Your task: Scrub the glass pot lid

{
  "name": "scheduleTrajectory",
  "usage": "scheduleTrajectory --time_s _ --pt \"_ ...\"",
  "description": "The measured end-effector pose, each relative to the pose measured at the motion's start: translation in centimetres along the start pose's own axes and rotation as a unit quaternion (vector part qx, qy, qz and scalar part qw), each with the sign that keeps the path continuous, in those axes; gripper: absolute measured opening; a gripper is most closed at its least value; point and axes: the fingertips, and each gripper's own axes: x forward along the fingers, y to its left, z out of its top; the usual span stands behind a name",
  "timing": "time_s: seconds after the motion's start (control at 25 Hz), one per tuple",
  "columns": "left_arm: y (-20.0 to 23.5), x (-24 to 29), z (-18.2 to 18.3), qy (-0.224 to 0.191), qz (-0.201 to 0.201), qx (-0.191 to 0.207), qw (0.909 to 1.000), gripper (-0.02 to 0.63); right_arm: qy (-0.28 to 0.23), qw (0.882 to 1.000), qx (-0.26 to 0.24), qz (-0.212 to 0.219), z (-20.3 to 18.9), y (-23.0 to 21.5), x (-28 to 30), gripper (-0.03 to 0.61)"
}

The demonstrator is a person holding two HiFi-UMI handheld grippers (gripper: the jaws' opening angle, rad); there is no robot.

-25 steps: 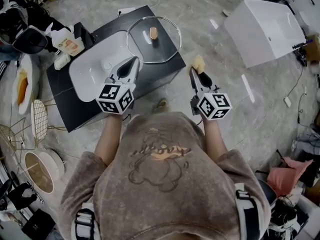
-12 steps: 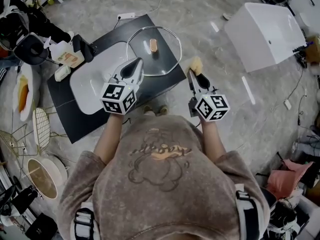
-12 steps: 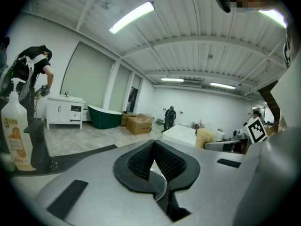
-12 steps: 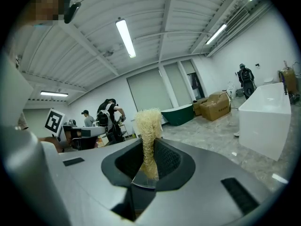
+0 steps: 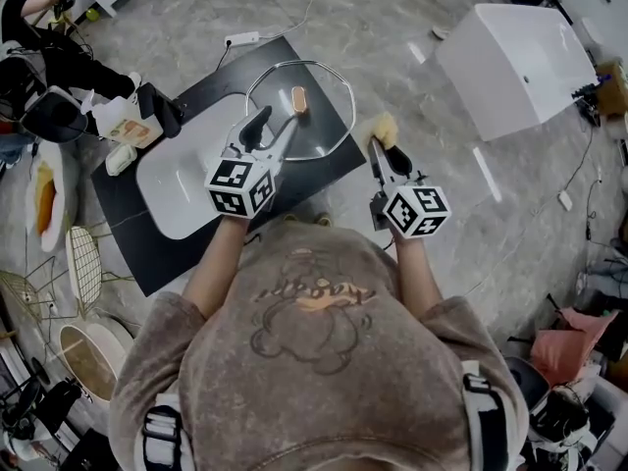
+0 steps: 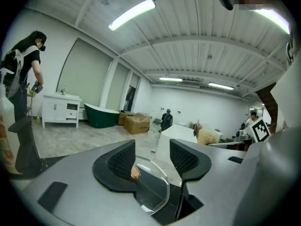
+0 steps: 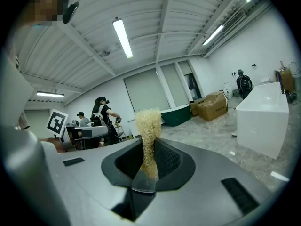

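**Glass pot lid (image 5: pixel 329 106) lay flat at the desk's (image 5: pixel 137 243) one-o'clock corner**

Only the head view showed its whole rim and the white basin (image 5: pixel 182 180) at its eight o'clock. The left gripper's (image 5: pixel 278 119) own view showed jaws released, just opening, the copper knob (image 6: pixel 135 173) between them, ungripped. The right gripper's (image 5: pixel 385 155) view showed jaws clenched on a straw-coloured scrubber (image 7: pixel 148 126). The bottle's (image 5: pixel 126 124) label was unreadable.

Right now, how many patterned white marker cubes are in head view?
2: one on the left gripper by the white basin, one on the right gripper over grey floor. None hidden.
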Motion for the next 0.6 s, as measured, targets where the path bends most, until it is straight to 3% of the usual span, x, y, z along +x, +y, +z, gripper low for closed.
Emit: scheduleTrajectory --time_s 0.16,0.6 --pt "0.6 2.2 -1.0 0.019 0.010 0.004 0.9998 0.273 0.002 1.000 0.001 -0.005 0.0 -0.5 -0.2 0.057" --pt "3.9 10.5 -7.1 0.104 0.038 0.004 0.9938 0.284 0.007 0.999 0.014 -0.039 -0.8 -3.0 -1.9 0.057"
